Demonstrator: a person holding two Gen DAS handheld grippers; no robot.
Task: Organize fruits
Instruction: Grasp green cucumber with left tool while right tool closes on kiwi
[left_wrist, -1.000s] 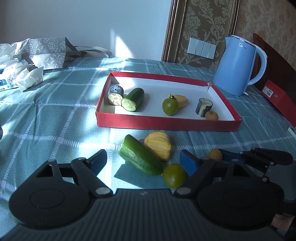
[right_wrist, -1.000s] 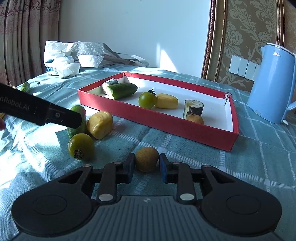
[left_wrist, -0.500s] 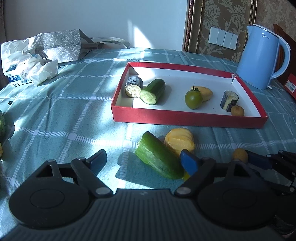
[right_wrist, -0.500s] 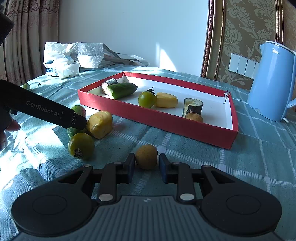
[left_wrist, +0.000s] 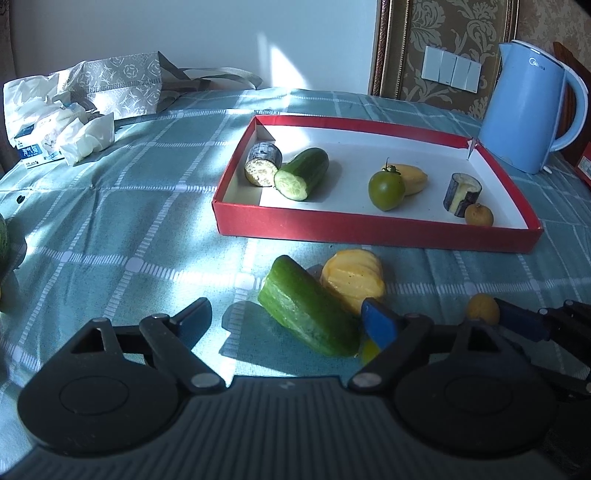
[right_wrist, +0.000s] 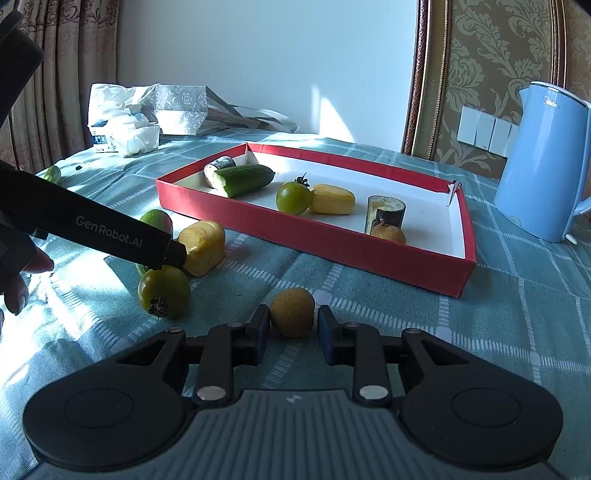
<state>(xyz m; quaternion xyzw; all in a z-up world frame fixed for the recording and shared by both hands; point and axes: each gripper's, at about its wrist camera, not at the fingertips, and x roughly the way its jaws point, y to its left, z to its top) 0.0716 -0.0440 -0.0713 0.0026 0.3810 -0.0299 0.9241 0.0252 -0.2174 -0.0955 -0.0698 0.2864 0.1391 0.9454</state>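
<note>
Through the left wrist view I am seeing my left gripper (left_wrist: 286, 319) standing wide, its jaws just having opened a little further, with nothing pressed between the pads. A cucumber piece (left_wrist: 308, 312) is lying across the gap at lower centre, and a yellow ridged fruit (left_wrist: 352, 278) is sitting just behind it. A sliver of something yellow-green is peeking out beneath the right pad; I cannot tell what it is from here. At the right edge a small tan fruit (left_wrist: 482, 309) is sitting against a blue pad of the other tool. The red tray (left_wrist: 369, 234) in the centre is holding six pieces: two eggplant chunks, one cucumber half, one green tomato, one yellow piece and one small tan fruit. One blue kettle (left_wrist: 528, 110) is standing at upper right, and a bag with tissues (left_wrist: 85, 114) is lying at upper left.

Through the right wrist view my right gripper (right_wrist: 291, 328) is clamping narrowly on the small tan fruit, which is resting on the checked cloth (right_wrist: 517, 314) at lower centre. Left of it I am counting three loose pieces: one green tomato (right_wrist: 164, 291), one yellow fruit and one cucumber piece behind the black finger of the left tool. The tray is again showing six pieces. One more green piece (right_wrist: 53, 174) is lying far off at the left edge.
</note>
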